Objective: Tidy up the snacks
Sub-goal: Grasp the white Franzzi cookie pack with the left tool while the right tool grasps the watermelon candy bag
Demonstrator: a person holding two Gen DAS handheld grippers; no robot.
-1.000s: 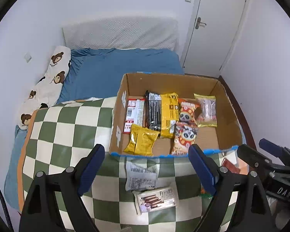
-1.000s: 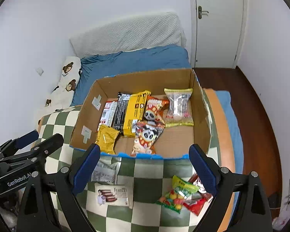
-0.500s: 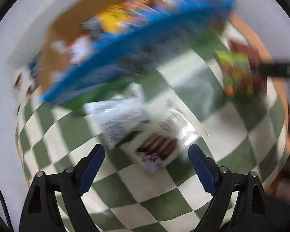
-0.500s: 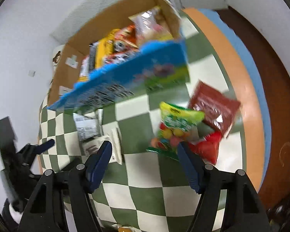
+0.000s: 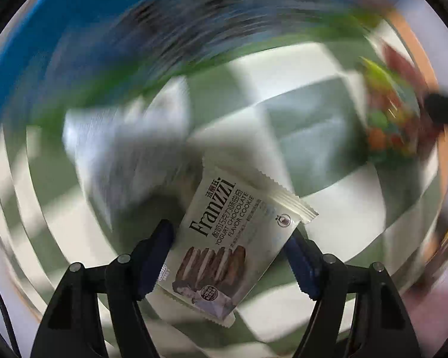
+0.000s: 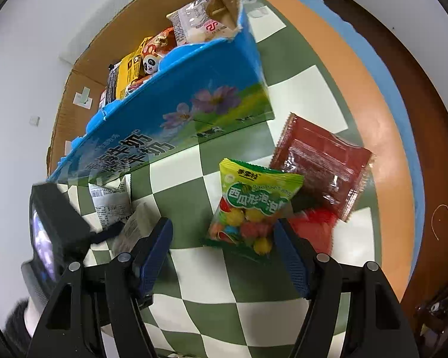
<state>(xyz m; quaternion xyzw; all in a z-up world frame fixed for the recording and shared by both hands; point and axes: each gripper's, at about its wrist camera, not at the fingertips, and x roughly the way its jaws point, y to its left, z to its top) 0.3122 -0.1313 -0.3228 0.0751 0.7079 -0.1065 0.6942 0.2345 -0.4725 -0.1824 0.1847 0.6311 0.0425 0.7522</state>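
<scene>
Left wrist view: left tool (image 5: 230, 244), jaws just closing, straddled white Franzzi cookie packet (image 5: 224, 247); contact unclear. Right tool (image 6: 222, 247) stood open around green gumball bag (image 6: 251, 208) at 12 o'clock.

Cardboard snack box with blue printed front (image 6: 176, 119) on green-white checked cloth (image 6: 283, 95), packets inside. Before box, right: green gumball packet (image 6: 251, 205) overlapping dark red packet (image 6: 322, 167). Before box, left: white Franzzi cookie packet (image 5: 224, 244), partly on grey-white printed wrapper (image 6: 110, 201).
</scene>
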